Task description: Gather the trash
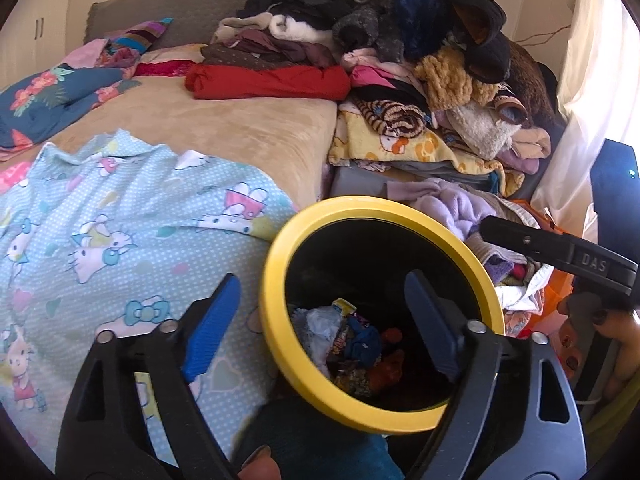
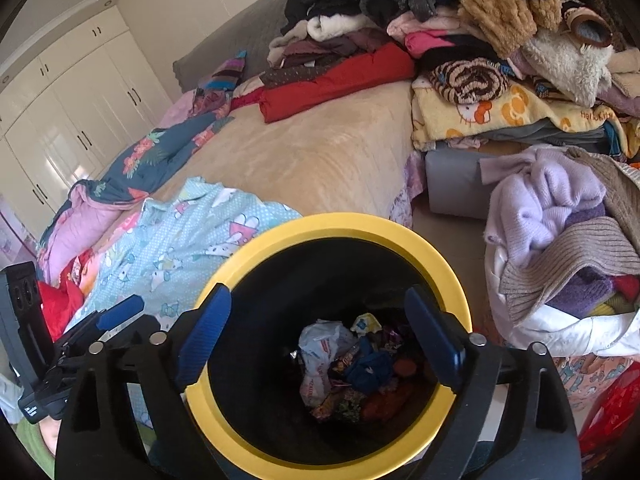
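A black bin with a yellow rim (image 1: pixel 276 344) (image 2: pixel 332 224) stands at the foot of the bed. Crumpled wrappers and a white plastic bag (image 1: pixel 352 344) (image 2: pixel 344 364) lie at its bottom. My left gripper (image 1: pixel 320 320) is open and empty, its fingers straddling the bin's left rim from above. My right gripper (image 2: pixel 320 332) is open and empty, right over the bin's mouth. The right gripper also shows at the right edge of the left wrist view (image 1: pixel 560 256), the left gripper at the left edge of the right wrist view (image 2: pixel 100 328).
A bed (image 1: pixel 240 128) (image 2: pixel 320 152) with a beige blanket carries a light blue cartoon-print sheet (image 1: pixel 120 232), a floral duvet (image 2: pixel 160 152) and a big heap of clothes (image 1: pixel 400 40) (image 2: pixel 460 20). A white bag of knitwear (image 2: pixel 560 248) stands right of the bin. White wardrobes (image 2: pixel 68 100) line the left wall.
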